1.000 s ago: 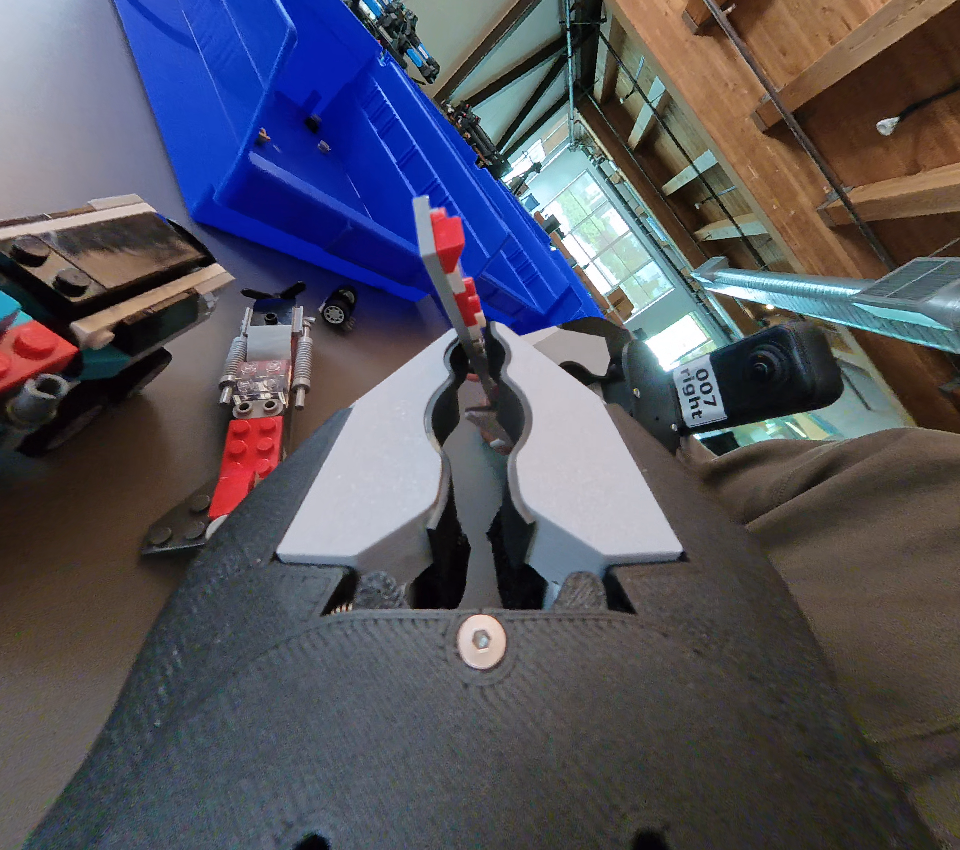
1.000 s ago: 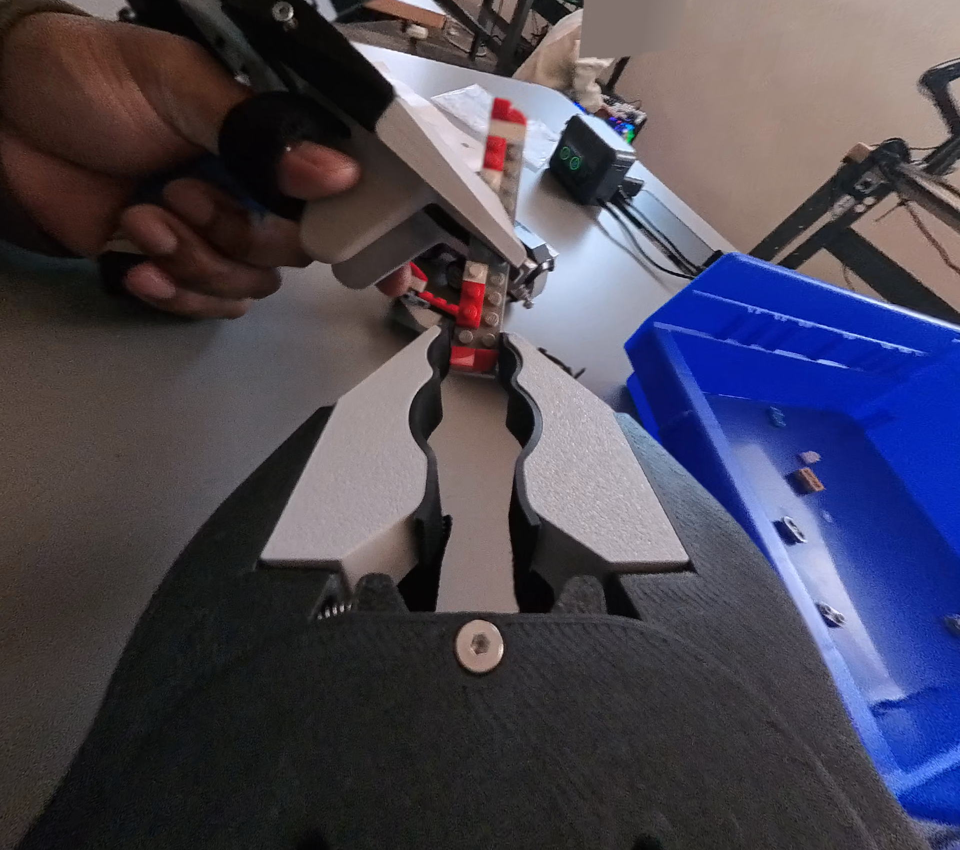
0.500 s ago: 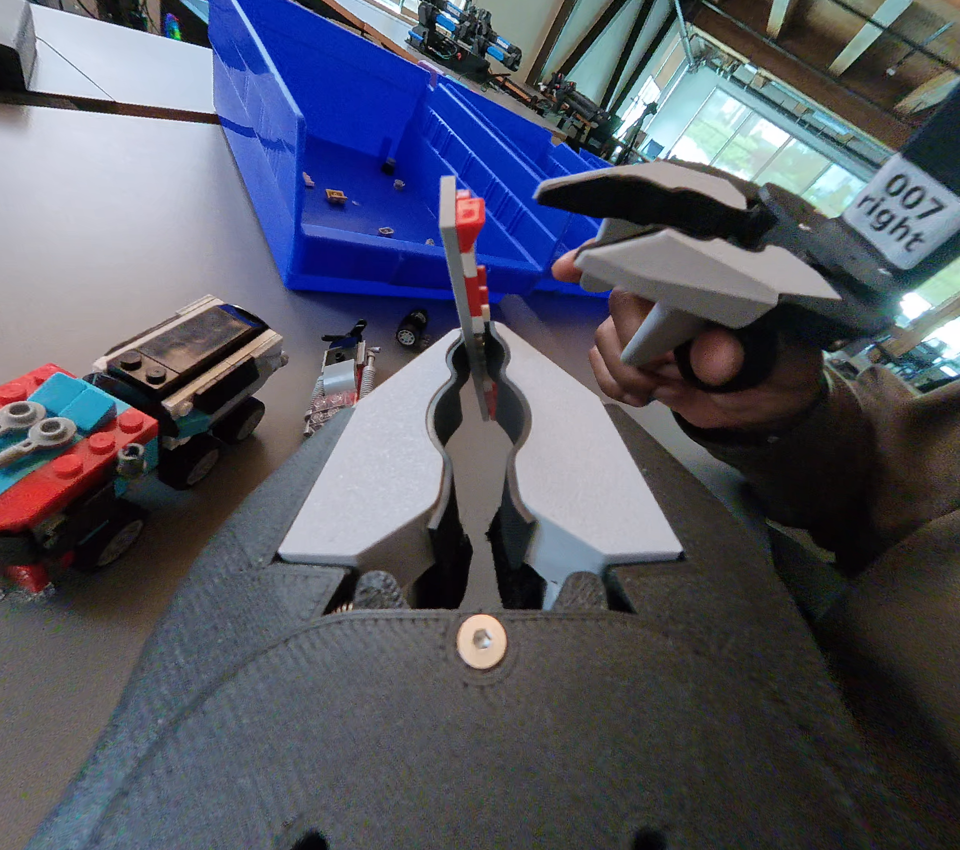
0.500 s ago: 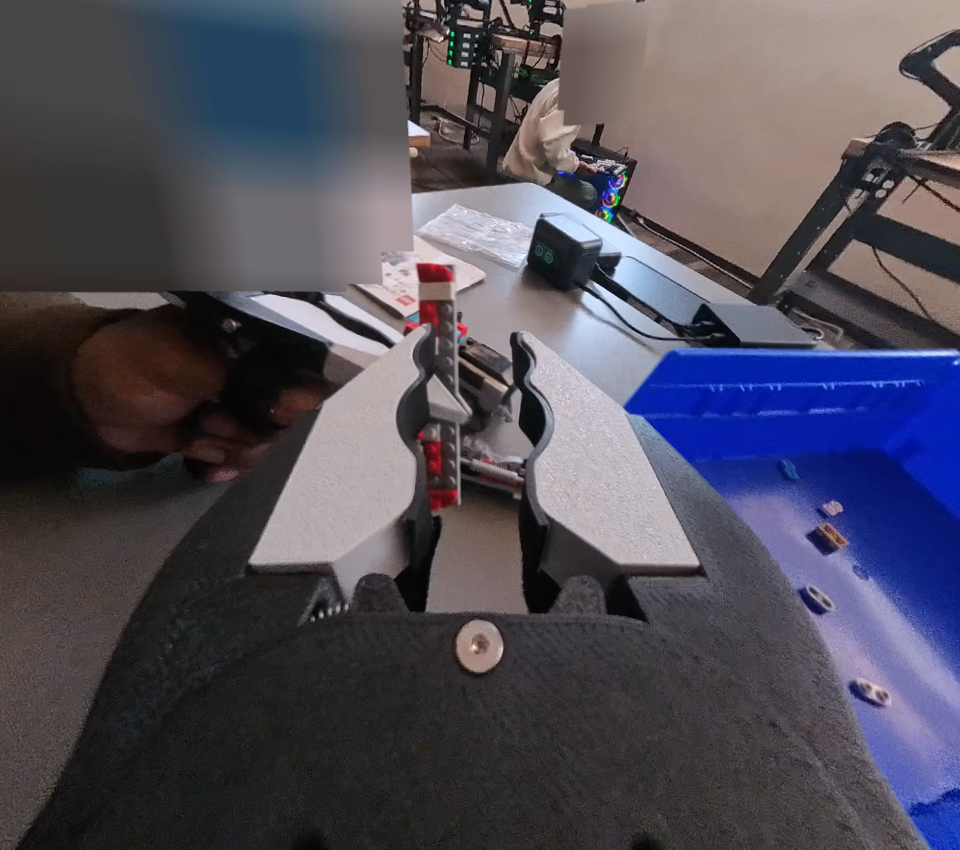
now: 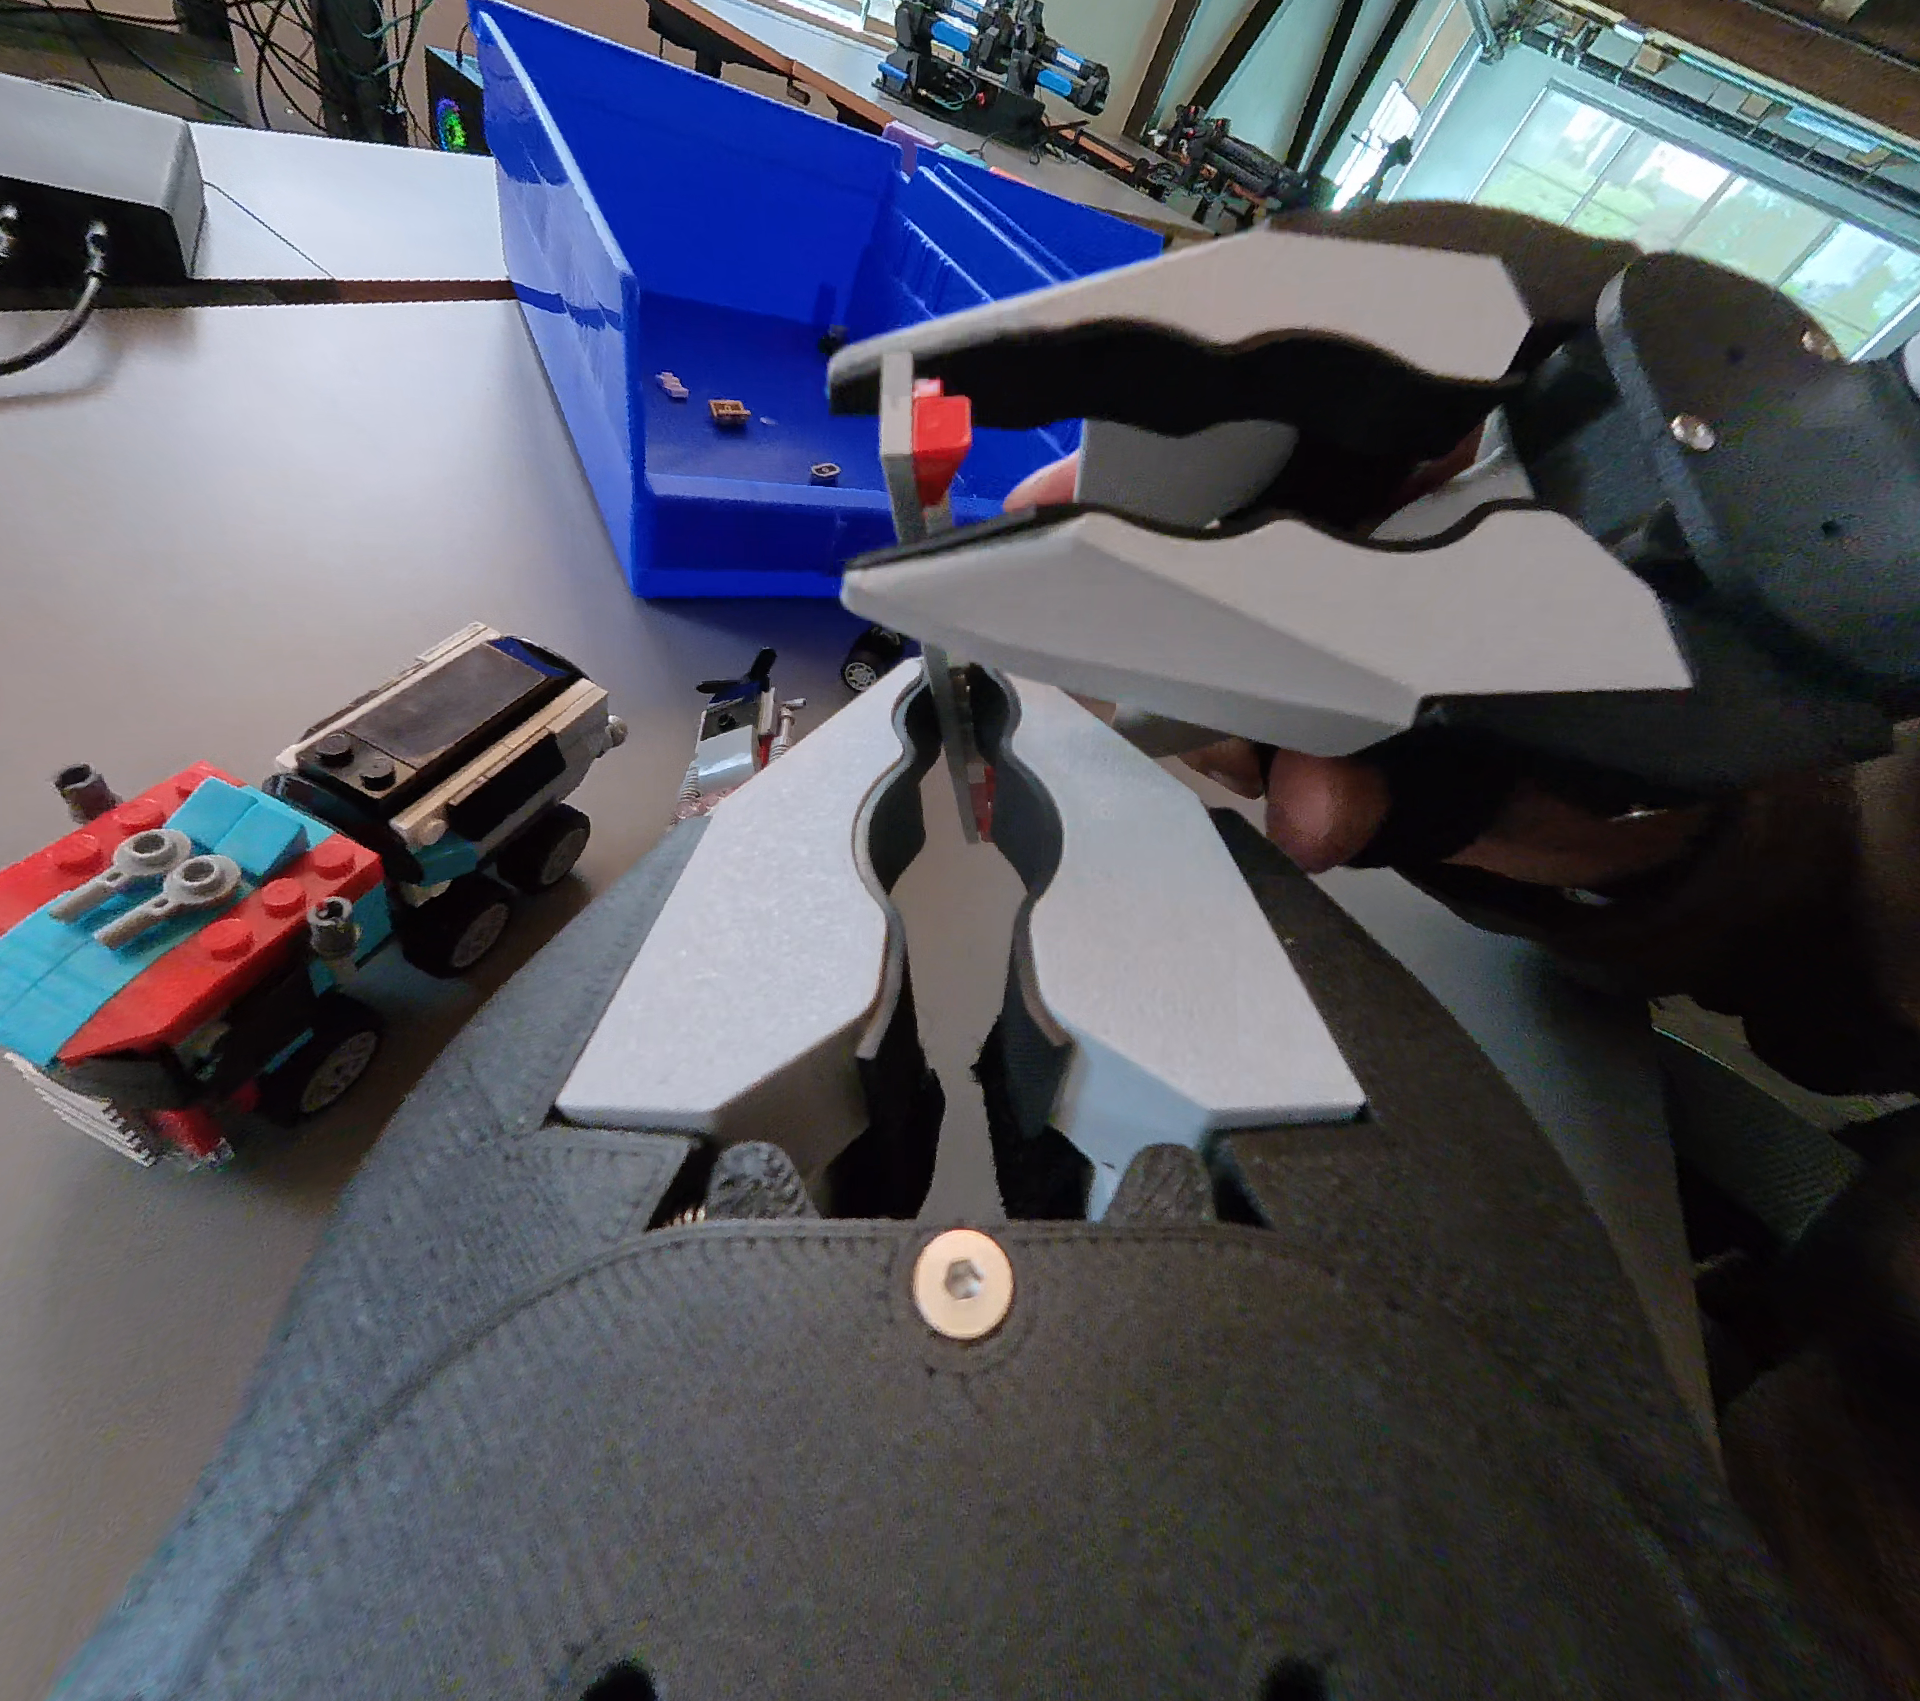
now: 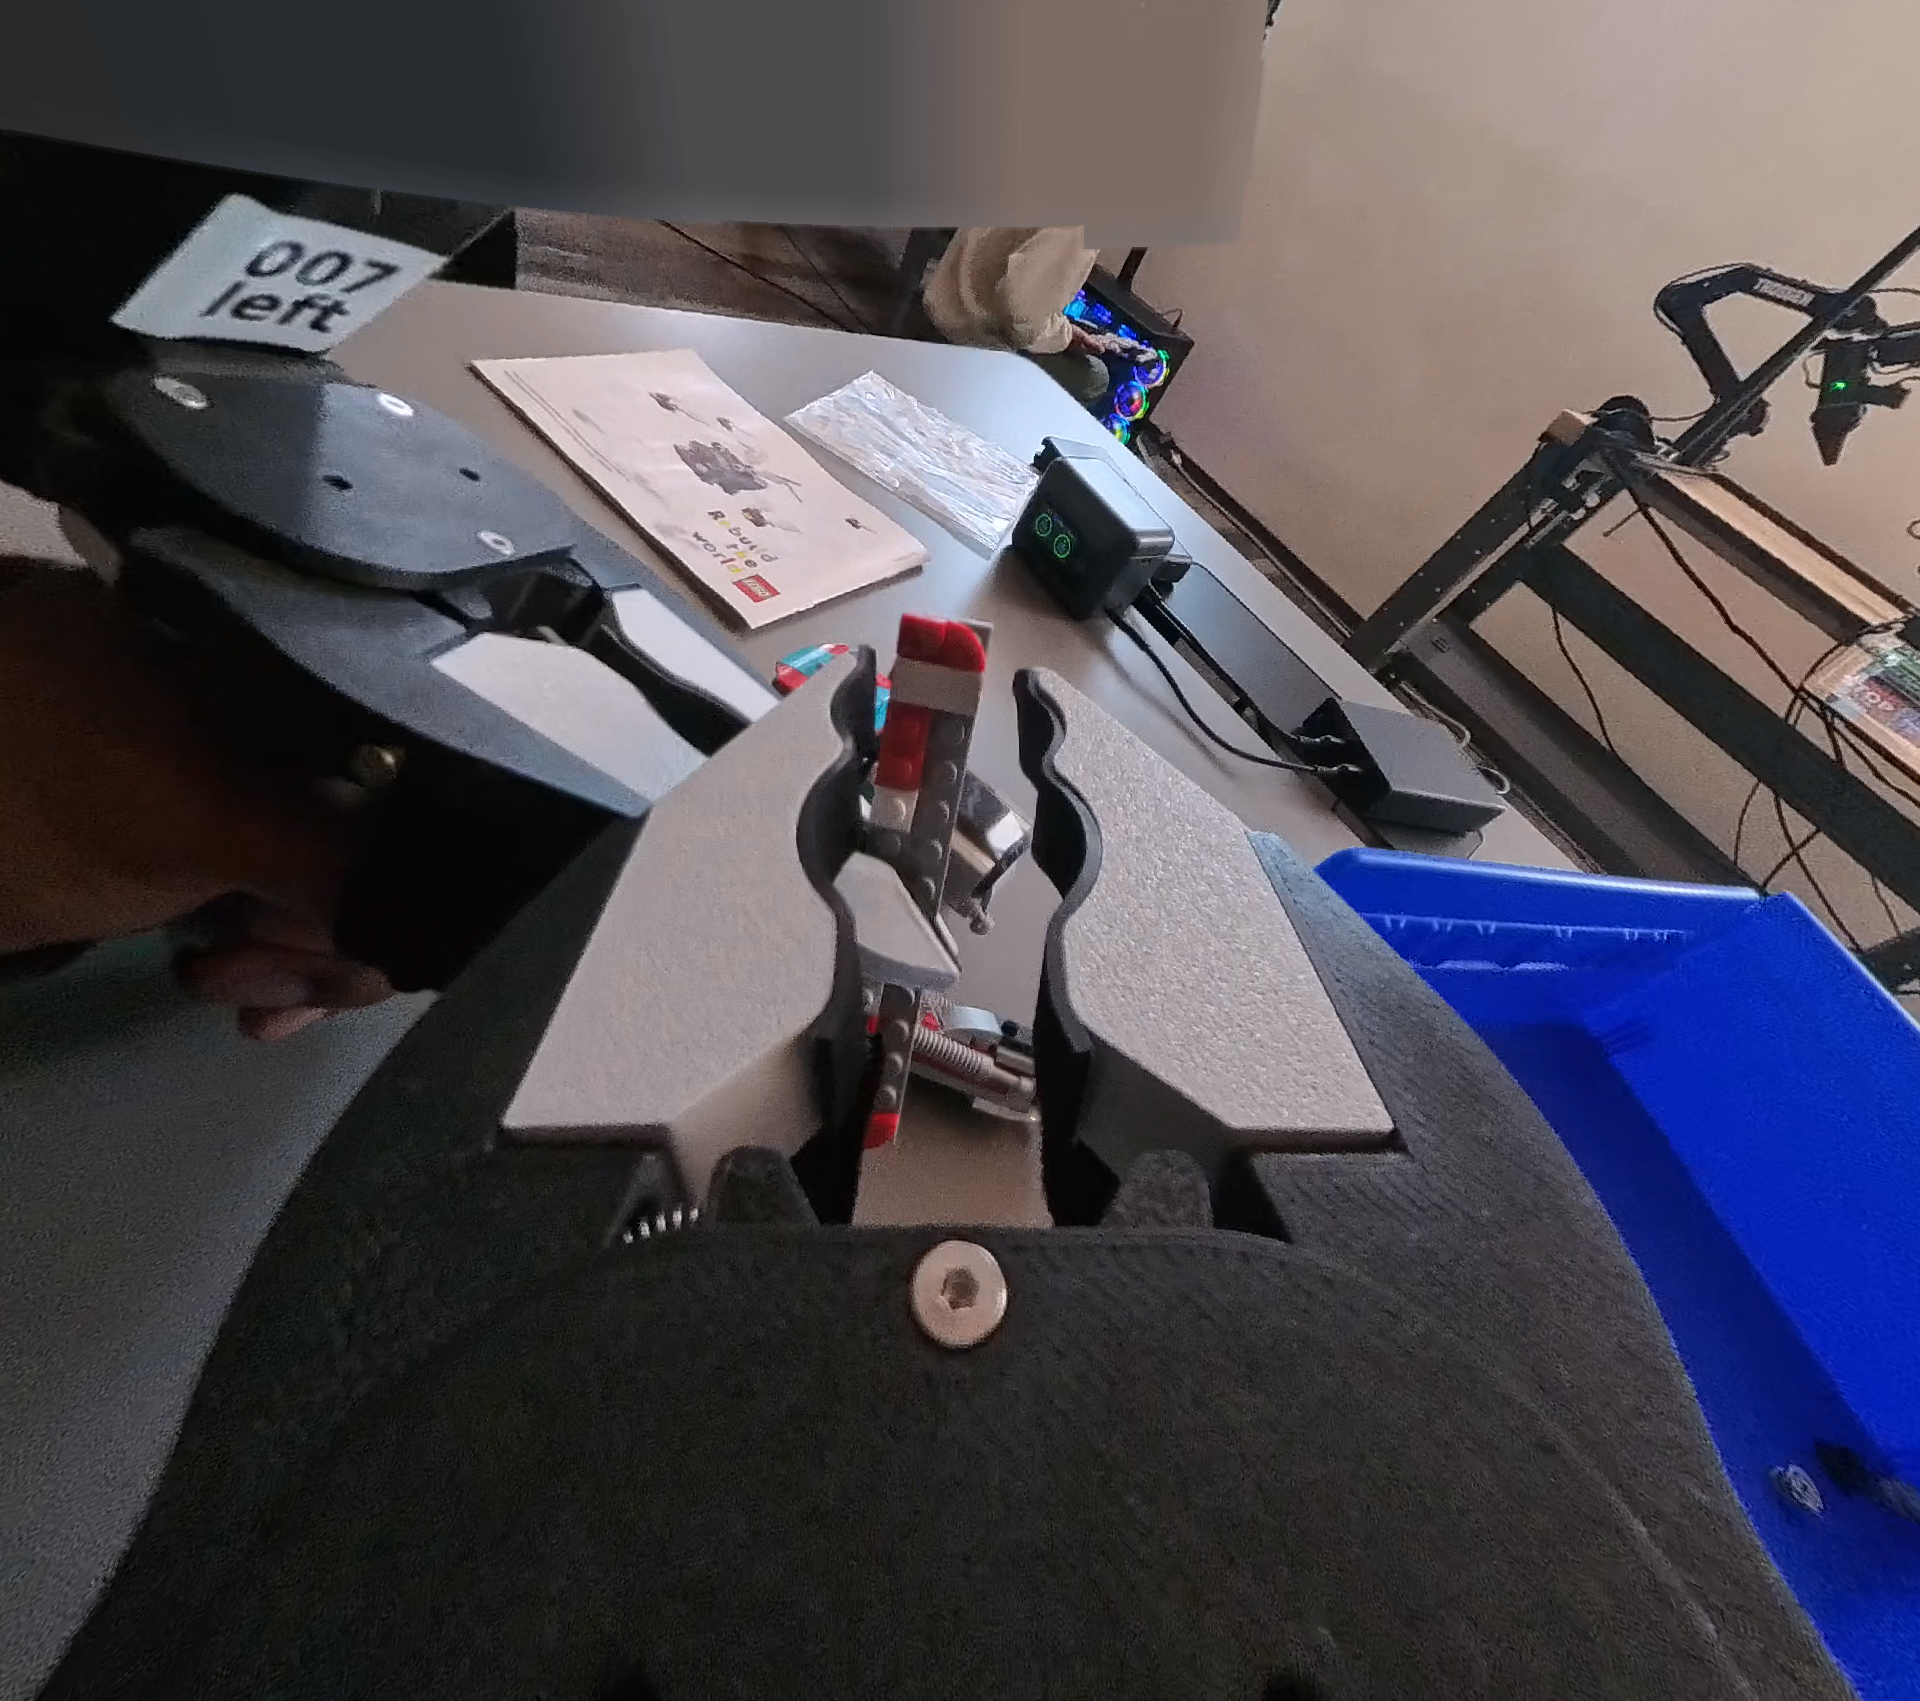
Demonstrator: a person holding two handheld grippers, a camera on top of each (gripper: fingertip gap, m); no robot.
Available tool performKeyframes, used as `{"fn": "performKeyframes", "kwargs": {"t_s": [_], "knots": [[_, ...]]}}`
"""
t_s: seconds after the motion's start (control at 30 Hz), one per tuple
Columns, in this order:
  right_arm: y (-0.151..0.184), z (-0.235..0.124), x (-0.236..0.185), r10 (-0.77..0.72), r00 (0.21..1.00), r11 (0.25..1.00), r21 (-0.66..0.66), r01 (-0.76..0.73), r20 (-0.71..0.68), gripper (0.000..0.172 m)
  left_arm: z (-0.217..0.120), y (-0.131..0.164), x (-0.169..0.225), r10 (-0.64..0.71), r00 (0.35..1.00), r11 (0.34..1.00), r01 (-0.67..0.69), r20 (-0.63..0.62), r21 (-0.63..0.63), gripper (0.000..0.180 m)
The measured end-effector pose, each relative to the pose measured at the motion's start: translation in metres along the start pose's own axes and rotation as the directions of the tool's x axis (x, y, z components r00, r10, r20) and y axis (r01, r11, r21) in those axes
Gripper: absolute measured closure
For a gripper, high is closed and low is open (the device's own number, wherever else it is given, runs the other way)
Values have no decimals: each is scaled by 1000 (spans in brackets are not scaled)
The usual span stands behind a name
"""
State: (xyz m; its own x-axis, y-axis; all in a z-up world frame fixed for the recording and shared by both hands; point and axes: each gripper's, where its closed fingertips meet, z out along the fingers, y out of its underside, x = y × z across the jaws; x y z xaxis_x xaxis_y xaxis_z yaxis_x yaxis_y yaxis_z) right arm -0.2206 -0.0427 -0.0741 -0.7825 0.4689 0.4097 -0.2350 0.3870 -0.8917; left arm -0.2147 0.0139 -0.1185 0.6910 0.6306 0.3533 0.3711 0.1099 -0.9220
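Bricks on a thin grey plate (image 5: 954, 747) stand upright, clamped in the left tool (image 5: 961, 706). Right tool (image 6: 940, 695) straddles its top, fingers apart; beyond it, the blue bin (image 5: 727, 217)

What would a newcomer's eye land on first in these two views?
The grey-and-red brick strip, standing upright, pinched in the left gripper, its top between the right gripper's spread fingers. Next, the blue bin behind them on the table, then the red-and-teal brick truck at left.
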Motion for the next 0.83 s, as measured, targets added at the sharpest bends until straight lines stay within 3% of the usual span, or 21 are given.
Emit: {"fn": "performKeyframes", "kwargs": {"t_s": [0.5,0.73,0.83], "knots": [[10,-4,1,-40,999,998,49,41,-15,155,3,9,-6,11,1000,999,-10,22,-44,174],[6,-8,2,63,997,994,89,-67,41,155,3,4,-5,19,1000,1000,-19,7,-2,173],[5,-10,1,117,991,987,99,-123,70,155,1,-3,-6,18,1000,999,-18,16,44,164]]}}
